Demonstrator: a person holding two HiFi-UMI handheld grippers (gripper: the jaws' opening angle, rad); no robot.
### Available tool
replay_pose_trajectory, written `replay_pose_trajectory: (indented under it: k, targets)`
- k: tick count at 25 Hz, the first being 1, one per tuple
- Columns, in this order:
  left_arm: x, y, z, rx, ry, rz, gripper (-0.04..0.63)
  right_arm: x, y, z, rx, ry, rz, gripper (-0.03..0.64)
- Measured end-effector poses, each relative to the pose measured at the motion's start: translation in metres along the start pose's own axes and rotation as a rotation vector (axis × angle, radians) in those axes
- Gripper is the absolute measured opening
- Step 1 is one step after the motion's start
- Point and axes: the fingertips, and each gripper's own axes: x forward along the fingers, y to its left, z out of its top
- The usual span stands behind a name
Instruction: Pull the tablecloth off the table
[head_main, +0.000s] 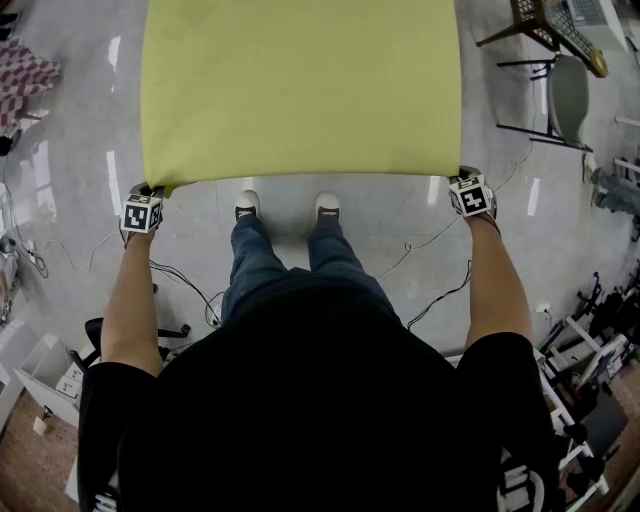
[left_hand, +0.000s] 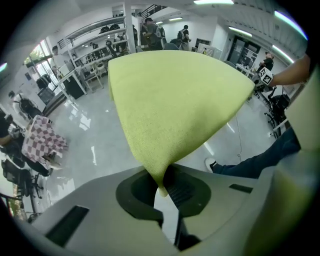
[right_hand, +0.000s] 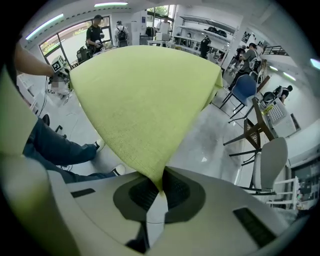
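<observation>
A yellow-green tablecloth stretches flat in front of me, its near edge held at both corners. My left gripper is shut on the near left corner, and the left gripper view shows the cloth's tip pinched between the jaws of that gripper. My right gripper is shut on the near right corner, where the cloth narrows into the closed jaws of the gripper. No table shows under the cloth in any view.
The person's white shoes stand on the glossy floor just behind the cloth's near edge. Cables trail on the floor. A grey chair and a wooden chair are at the right, a checkered cloth at the left.
</observation>
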Motion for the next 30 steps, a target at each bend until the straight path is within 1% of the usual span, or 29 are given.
replay_pose_trajectory:
  k: [2,5,7,13,17,23,26,30]
  targets:
    - [-0.003,-0.001,-0.006,0.016,0.006,0.019,0.026,-0.003,0.001,-0.003,0.027,-0.008,-0.002,0.018]
    - [-0.013,-0.009,-0.001,0.023,-0.002,0.021,0.025,-0.009,-0.004,-0.01,0.058,-0.021,-0.004,0.018]
    - [-0.017,-0.011,-0.001,0.03,0.0,0.035,0.025,-0.011,-0.004,-0.014,0.07,-0.025,-0.002,0.018]
    - [-0.042,-0.024,-0.011,0.037,0.003,0.078,0.025,-0.023,-0.001,-0.033,0.057,-0.029,0.03,0.018]
    - [-0.059,-0.035,-0.018,0.096,-0.001,0.134,0.023,-0.033,0.001,-0.052,0.045,-0.037,0.055,0.018]
    - [-0.082,-0.061,-0.037,0.133,0.022,0.172,0.023,-0.038,0.01,-0.084,0.034,-0.039,0.099,0.018]
    - [-0.093,-0.074,-0.051,0.136,0.032,0.18,0.023,-0.046,0.016,-0.1,0.025,-0.04,0.115,0.018]
    - [-0.103,-0.085,-0.06,0.159,0.038,0.187,0.023,-0.055,0.024,-0.116,0.045,-0.051,0.106,0.018]
